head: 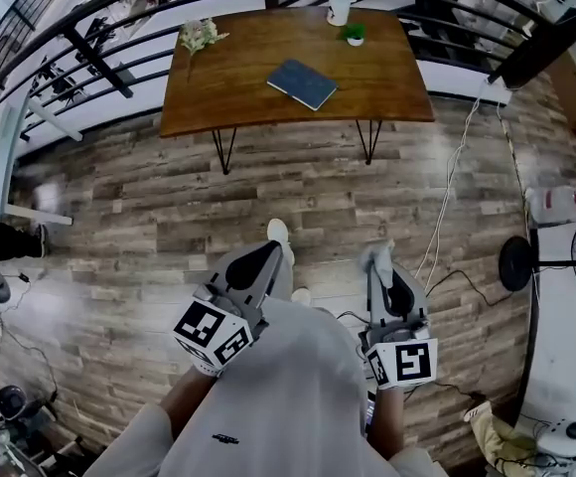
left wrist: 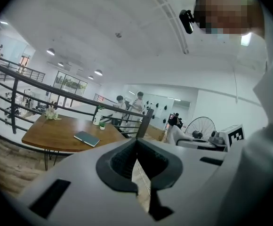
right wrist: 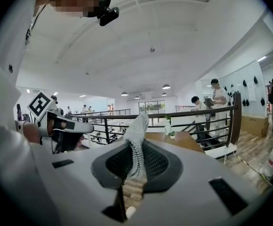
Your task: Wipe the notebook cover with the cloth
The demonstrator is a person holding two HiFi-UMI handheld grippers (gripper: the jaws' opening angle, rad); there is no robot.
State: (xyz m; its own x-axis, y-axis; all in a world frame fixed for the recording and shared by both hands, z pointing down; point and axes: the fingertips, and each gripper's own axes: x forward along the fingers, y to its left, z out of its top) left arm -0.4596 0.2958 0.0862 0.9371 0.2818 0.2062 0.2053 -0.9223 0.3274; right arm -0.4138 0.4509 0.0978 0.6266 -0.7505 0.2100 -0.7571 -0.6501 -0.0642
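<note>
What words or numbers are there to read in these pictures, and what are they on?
No words or numbers are readable.
Cubes on the left hand-held gripper and right hand-held gripper: black-and-white square patterns, not letters.
On the notebook: plain dark cover, no print shows.
On the cloth in the right jaws: no label shows.
On the shirt: a small dark mark, too small to read.

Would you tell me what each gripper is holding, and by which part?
The right gripper pinches the cloth by its lower end; the left gripper is shut, holding nothing.
</note>
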